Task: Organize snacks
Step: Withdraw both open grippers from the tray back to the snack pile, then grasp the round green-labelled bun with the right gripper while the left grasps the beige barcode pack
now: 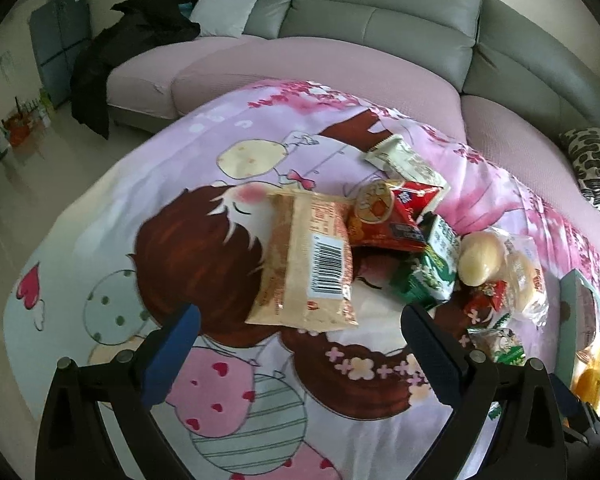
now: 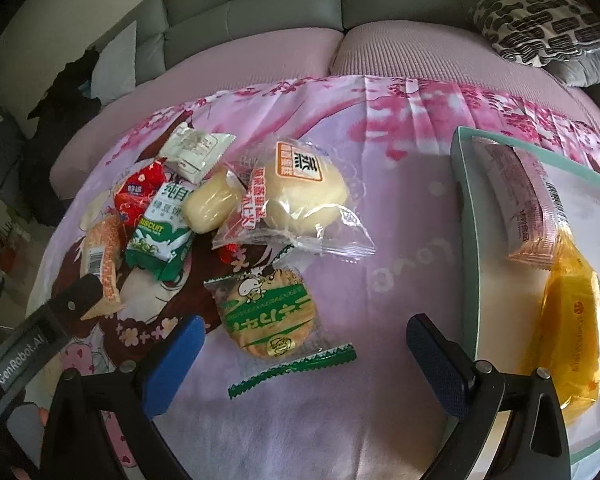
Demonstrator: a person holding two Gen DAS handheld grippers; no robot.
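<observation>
Snack packets lie in a heap on a pink cartoon-print cloth [image 1: 228, 152]. In the left wrist view my left gripper [image 1: 300, 320] is open, its fingers straddling the near end of a tan barcode packet [image 1: 308, 264]. Beyond lie a red packet [image 1: 388, 212], a green biscuit packet [image 1: 432, 264] and a pale bun [image 1: 480, 260]. In the right wrist view my right gripper [image 2: 304, 334] is open just in front of a round green-wrapped cracker [image 2: 270, 316]. A clear bag with a bun [image 2: 304, 200] lies behind it. A pale green box [image 2: 466, 216] at the right holds a pink packet [image 2: 528, 208] and a yellow packet [image 2: 572, 332].
A grey sofa [image 1: 380, 28] with pink seat covers runs behind the cloth. On it are a black garment [image 1: 140, 40], a grey cushion [image 1: 232, 4] and a black-and-white patterned cushion [image 2: 540, 28]. The left gripper's body [image 2: 40, 344] shows at the lower left of the right wrist view.
</observation>
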